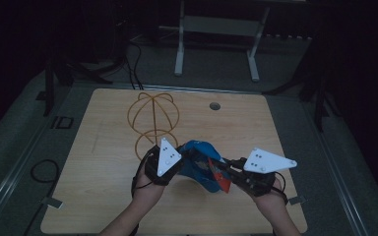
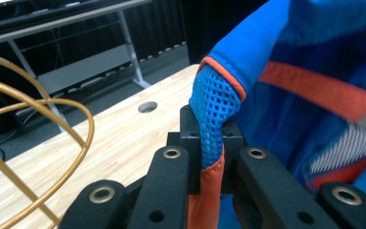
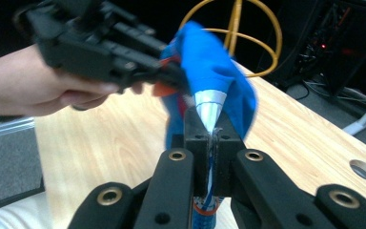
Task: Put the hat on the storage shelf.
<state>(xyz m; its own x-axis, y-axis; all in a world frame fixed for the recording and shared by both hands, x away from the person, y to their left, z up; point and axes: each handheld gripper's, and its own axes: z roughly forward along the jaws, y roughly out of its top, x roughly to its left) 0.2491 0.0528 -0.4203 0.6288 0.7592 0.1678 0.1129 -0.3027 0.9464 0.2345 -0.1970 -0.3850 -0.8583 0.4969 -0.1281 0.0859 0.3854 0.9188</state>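
A blue cap with orange trim [image 1: 203, 164] hangs above the wooden table [image 1: 103, 187], held between both grippers. My left gripper [image 1: 183, 156] is shut on its blue mesh edge [image 2: 213, 107] with the orange band. My right gripper [image 1: 222, 169] is shut on a white and blue part of the cap [image 3: 208, 106]. In the right gripper view the left gripper [image 3: 171, 74] and the hand holding it come in from the left, touching the cloth. A gold wire stand [image 1: 152, 120] of round loops sits just behind the cap, and its loops [image 2: 38, 143] curve at the left of the left gripper view.
A round cable hole [image 1: 215, 105] lies in the table near its far edge. A white-legged table frame [image 1: 216, 44] stands on the floor beyond. Black cables [image 1: 44, 172] lie on the grey floor to the left.
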